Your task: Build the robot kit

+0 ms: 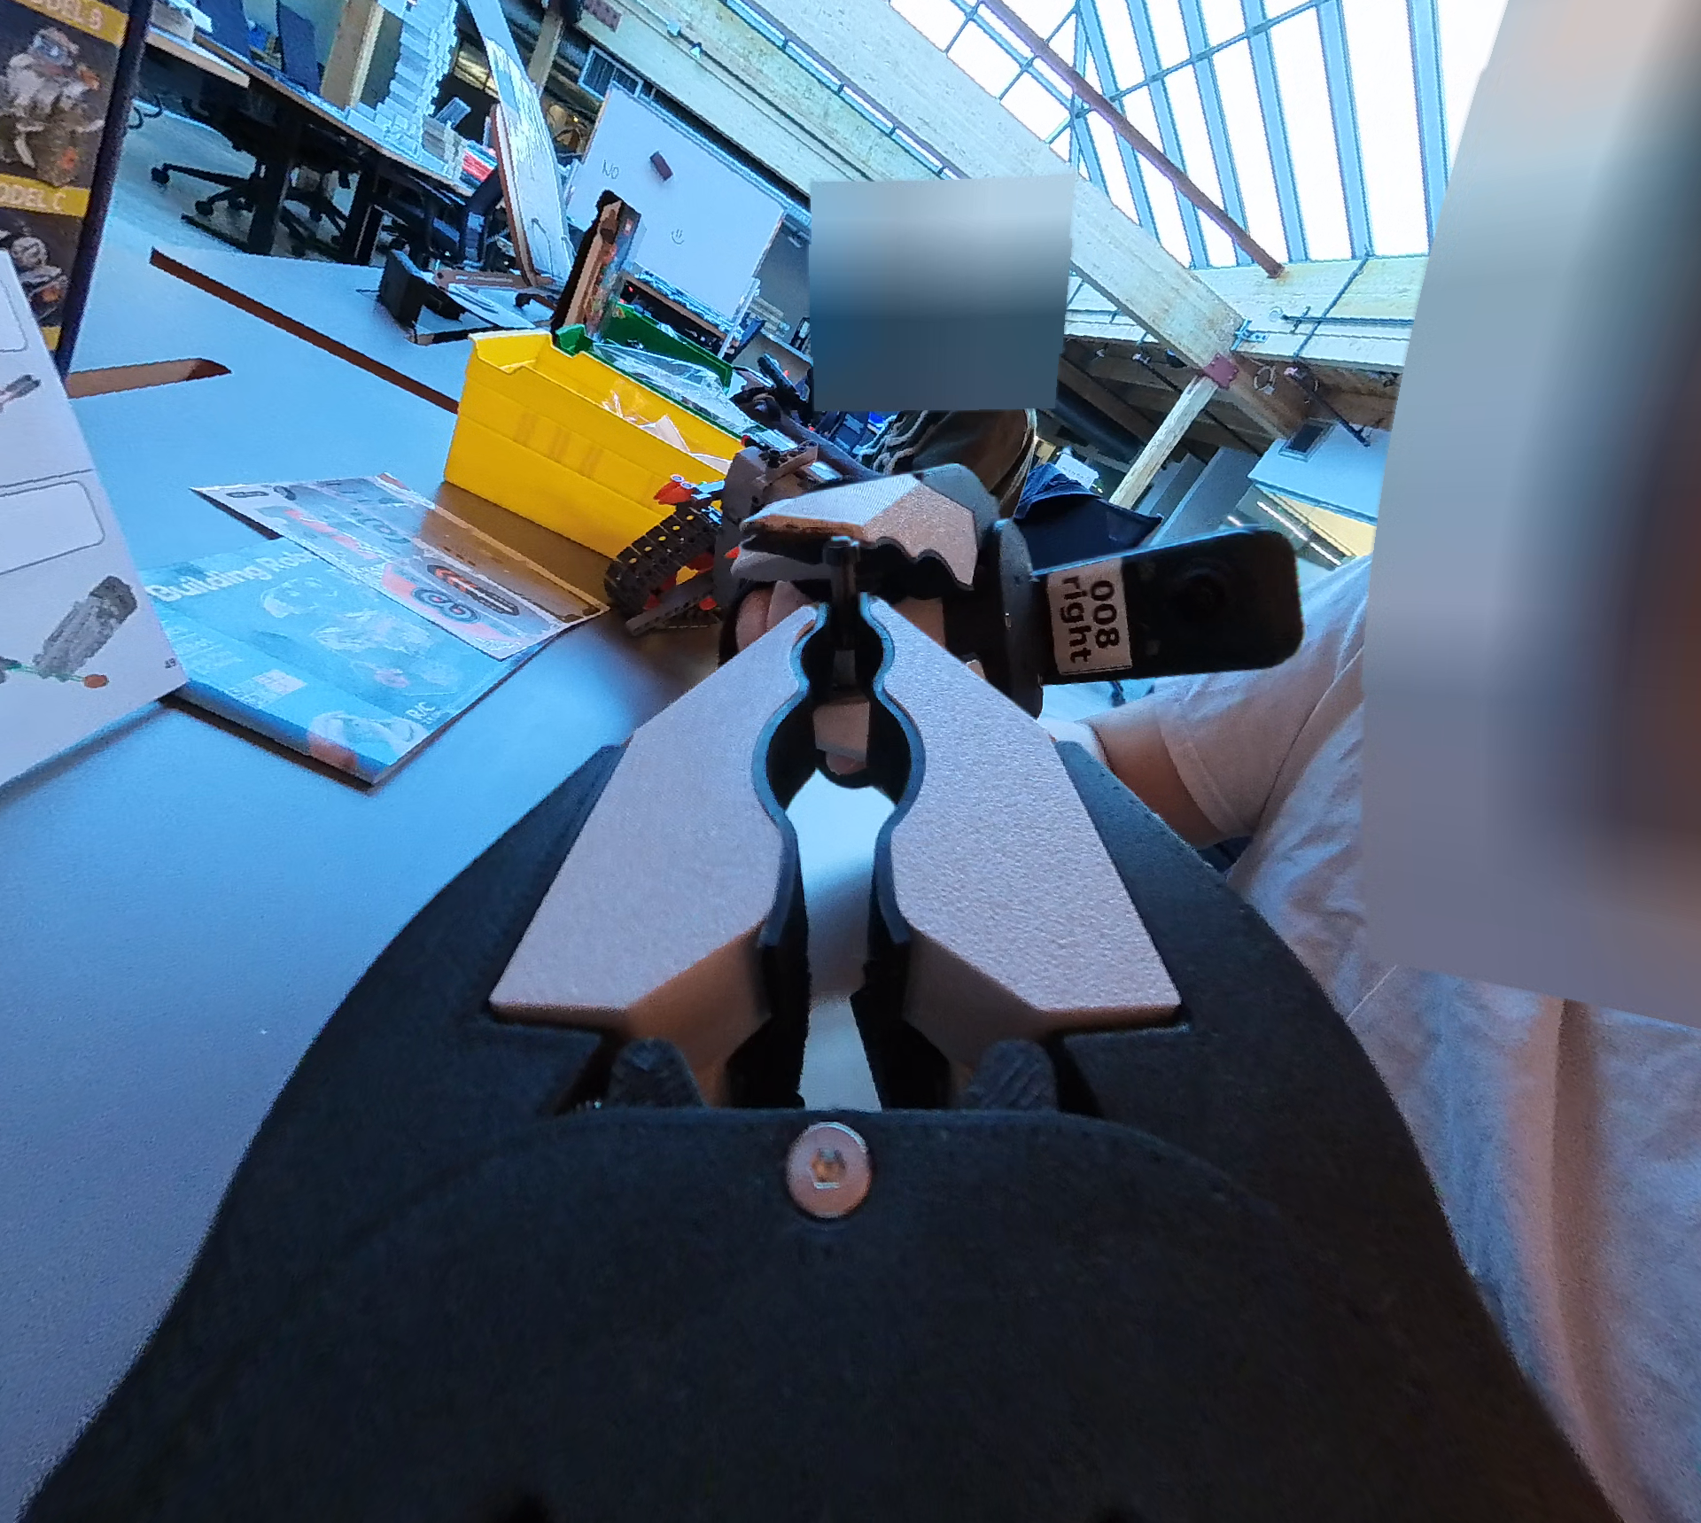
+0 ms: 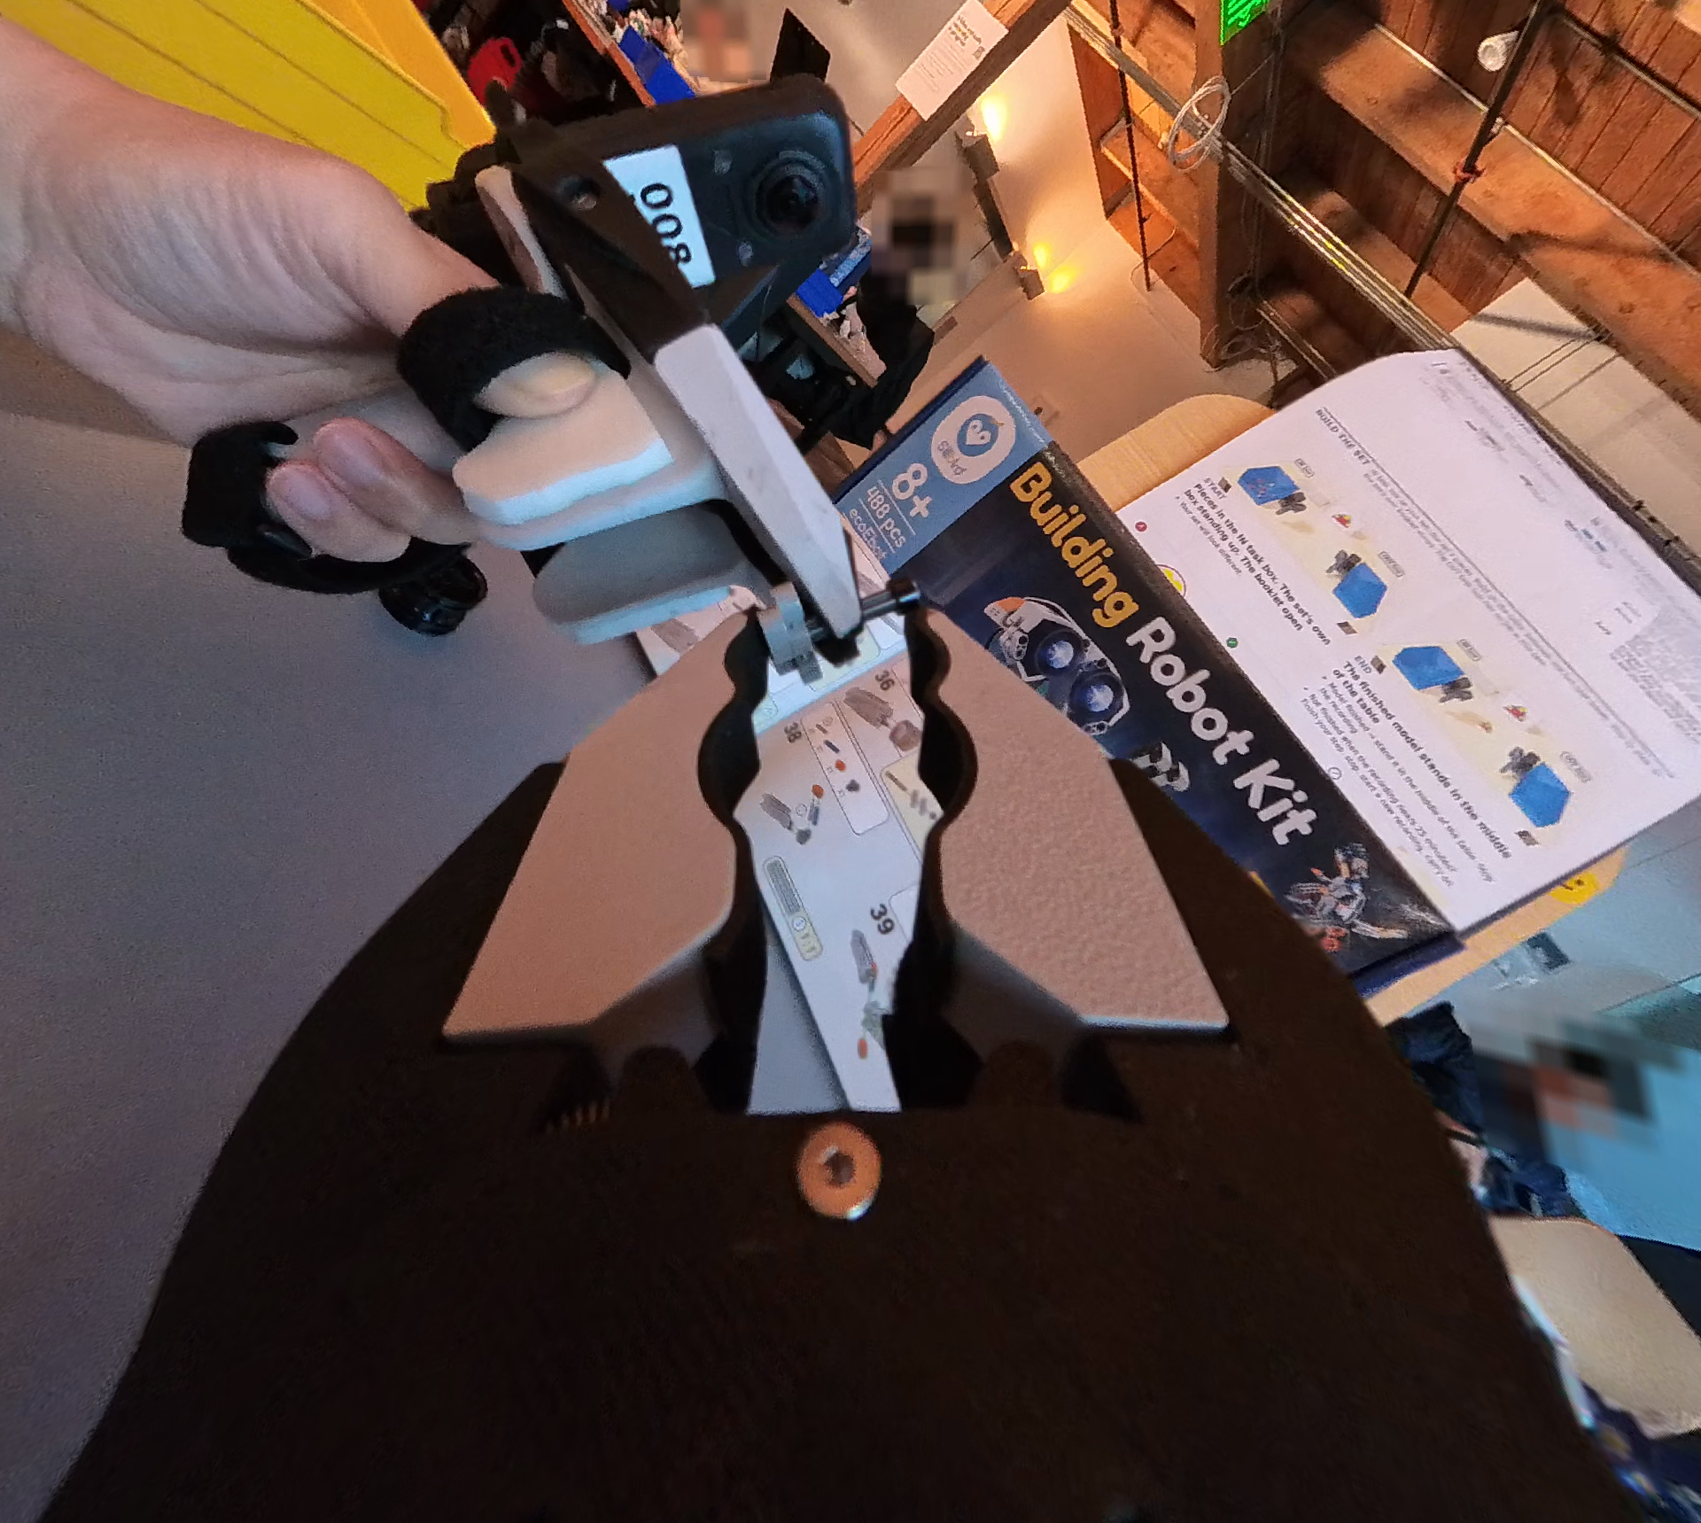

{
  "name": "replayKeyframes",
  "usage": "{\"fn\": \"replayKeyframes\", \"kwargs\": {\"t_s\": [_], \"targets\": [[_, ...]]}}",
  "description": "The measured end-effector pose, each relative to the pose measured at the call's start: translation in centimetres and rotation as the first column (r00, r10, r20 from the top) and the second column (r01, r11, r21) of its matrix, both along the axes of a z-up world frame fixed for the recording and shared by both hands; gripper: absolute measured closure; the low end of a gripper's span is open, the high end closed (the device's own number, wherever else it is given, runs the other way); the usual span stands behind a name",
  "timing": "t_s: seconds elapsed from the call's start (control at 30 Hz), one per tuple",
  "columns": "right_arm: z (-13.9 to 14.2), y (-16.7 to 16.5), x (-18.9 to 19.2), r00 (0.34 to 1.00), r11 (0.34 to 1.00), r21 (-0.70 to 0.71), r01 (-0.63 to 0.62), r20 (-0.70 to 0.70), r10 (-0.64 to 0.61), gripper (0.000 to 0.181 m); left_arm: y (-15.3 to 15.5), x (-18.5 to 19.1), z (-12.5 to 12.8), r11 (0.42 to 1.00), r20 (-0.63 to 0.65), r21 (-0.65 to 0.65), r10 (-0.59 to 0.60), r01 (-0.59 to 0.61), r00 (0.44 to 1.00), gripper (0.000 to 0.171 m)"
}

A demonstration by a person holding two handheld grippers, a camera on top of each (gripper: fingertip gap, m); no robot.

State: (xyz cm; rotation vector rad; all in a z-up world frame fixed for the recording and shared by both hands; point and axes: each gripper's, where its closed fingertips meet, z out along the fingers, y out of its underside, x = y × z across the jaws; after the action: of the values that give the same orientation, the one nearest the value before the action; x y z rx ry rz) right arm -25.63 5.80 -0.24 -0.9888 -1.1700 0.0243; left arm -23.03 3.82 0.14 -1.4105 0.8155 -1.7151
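Both claws meet tip to tip: the left gripper (image 1: pixel 842 614) pinches a thin black pin (image 1: pixel 839 569), the right gripper (image 2: pixel 833 632), partly open, touches its small grey connector (image 2: pixel 789 637), which I judge could twist and drop.

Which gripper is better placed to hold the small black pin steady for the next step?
Left, probably. The left gripper is shut on the black pin, while the right gripper has its tips apart around the pin and its grey connector, grip unclear.
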Motion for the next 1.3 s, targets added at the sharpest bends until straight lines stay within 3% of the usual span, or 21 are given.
{"fn": "replayKeyframes", "kwargs": {"t_s": [0.37,0.77,0.8,0.83,0.9,1.07,1.2,1.3], "targets": [[-0.8,0.5,0.0,0.998,1.000,-0.006,0.027,0.056,-0.027,0.150,0.5,0.1,-0.9,1.000,-0.062,-0.017,0.020,-0.021,0.998,0.171],[-0.8,0.6,0.2,0.999,0.997,-0.076,0.008,0.036,-0.005,0.153,0.5,0.3,-0.7,0.999,-0.047,-0.028,0.025,-0.027,0.999,0.171],[-0.8,0.5,0.2,0.999,0.997,-0.073,0.007,0.043,-0.003,0.154,0.5,0.3,-0.7,0.999,-0.048,-0.026,0.027,-0.029,0.998,0.171],[-1.1,0.4,0.2,0.998,0.998,-0.069,0.002,0.061,0.003,0.166,0.5,0.3,-0.6,0.999,-0.040,-0.025,0.032,-0.033,0.999,0.171],[-1.2,0.4,0.2,0.997,0.999,-0.053,0.004,0.075,0.000,0.166,0.5,0.2,-0.7,0.999,-0.056,-0.021,0.032,-0.033,0.998,0.171],[-1.0,0.7,-0.1,1.000,0.994,-0.111,-0.001,0.008,0.002,0.164,0.8,0.0,-0.5,0.999,-0.049,-0.025,0.044,-0.045,0.998,0.171],[-0.4,1.0,0.3,0.997,0.984,-0.177,-0.027,-0.074,0.014,0.171,1.6,-0.7,0.4,0.995,0.032,-0.033,0.100,-0.099,0.994,0.171],[0.1,1.2,0.7,0.995,0.989,-0.146,-0.018,-0.102,0.003,0.168,2.2,-1.3,0.8,0.991,0.066,-0.074,0.116,-0.111,0.991,0.171]]}}
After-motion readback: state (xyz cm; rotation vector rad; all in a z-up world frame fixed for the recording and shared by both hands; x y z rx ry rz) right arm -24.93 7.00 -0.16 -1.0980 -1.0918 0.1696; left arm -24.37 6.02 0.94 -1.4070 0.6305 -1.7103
